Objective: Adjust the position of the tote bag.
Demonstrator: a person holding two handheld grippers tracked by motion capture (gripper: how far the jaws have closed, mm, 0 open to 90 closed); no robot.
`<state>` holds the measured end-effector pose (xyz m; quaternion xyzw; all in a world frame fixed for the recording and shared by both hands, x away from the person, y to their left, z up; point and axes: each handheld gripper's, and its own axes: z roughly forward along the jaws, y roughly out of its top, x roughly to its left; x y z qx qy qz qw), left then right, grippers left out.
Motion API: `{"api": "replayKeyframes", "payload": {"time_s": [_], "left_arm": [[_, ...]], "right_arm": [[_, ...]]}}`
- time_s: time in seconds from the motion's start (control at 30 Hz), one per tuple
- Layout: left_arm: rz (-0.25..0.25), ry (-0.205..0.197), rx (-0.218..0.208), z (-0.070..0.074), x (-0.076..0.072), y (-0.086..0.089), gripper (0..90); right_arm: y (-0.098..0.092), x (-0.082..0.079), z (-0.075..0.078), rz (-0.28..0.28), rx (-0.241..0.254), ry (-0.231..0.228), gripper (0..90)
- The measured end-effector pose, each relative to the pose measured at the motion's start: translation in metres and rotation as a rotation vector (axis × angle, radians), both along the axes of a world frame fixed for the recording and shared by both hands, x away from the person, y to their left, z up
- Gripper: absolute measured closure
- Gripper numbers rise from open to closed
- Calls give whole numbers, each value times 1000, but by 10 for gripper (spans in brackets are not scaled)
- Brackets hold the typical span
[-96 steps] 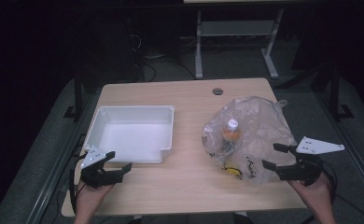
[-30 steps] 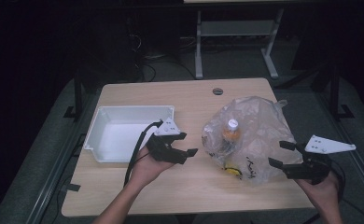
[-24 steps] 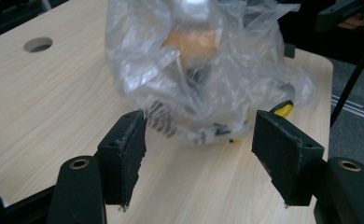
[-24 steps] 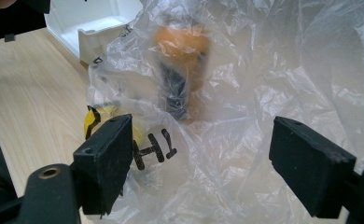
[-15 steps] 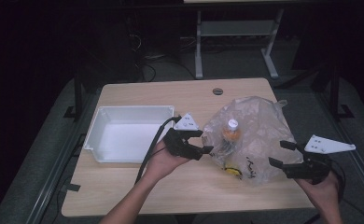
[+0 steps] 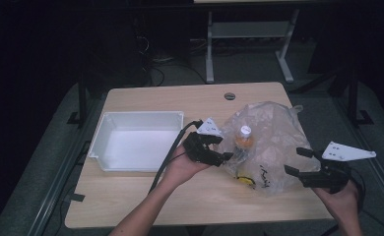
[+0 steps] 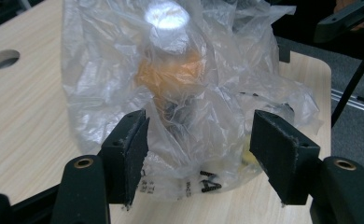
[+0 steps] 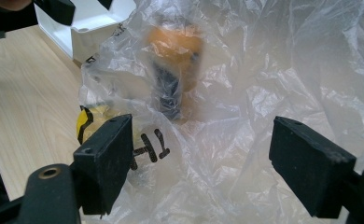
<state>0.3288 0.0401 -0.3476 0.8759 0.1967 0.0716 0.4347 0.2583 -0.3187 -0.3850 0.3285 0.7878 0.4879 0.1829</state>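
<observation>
Bottle (image 6: 243,139) stands upright inside the bag (image 6: 273,147), right of center in the high view. It's straddled by the left gripper (image 6: 223,150), whose spread jaws have just been closing with nothing pinched. Right gripper (image 6: 301,162), lower right, is agape and farther off.

High view: from above the person's side, facing forward and down; takes in the whole table (image 6: 145,196), the white tray (image 6: 106,129) and the dark floor beyond.
Left gripper view: rides low on the left gripper (image 6: 218,153), looking along its jaws, very close to the plastic bag (image 7: 105,65).
Right gripper view: rides on the right gripper (image 6: 298,162), facing the bag from its opposite side, equally close.
Shared: all three views show the bag and the orange bottle (image 8: 175,46) inside; the right gripper view also catches a tray corner.
</observation>
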Motion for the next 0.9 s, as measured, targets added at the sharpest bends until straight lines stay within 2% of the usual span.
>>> {"api": "replayKeyframes", "payload": {"time_s": [0.07,0.17,0.37,0.47,0.7,0.9], "left_arm": [[4,7,4,-2,2,-7,340],[11,-6,21,-3,5,-13,316],[19,11,38,-9,14,-27,316],[25,4,41,-11,16,-30,328],[51,12,39,-17,22,-34,386],[54,2,38,-20,25,-39,507]], "right_arm": [[1,-1,1,5,-1,1,215],[1,0,0,7,-7,2,215],[0,0,1,7,-2,-3,218],[0,1,1,9,3,-3,221],[7,4,1,23,-9,2,223],[6,5,1,23,-2,1,225]]}}
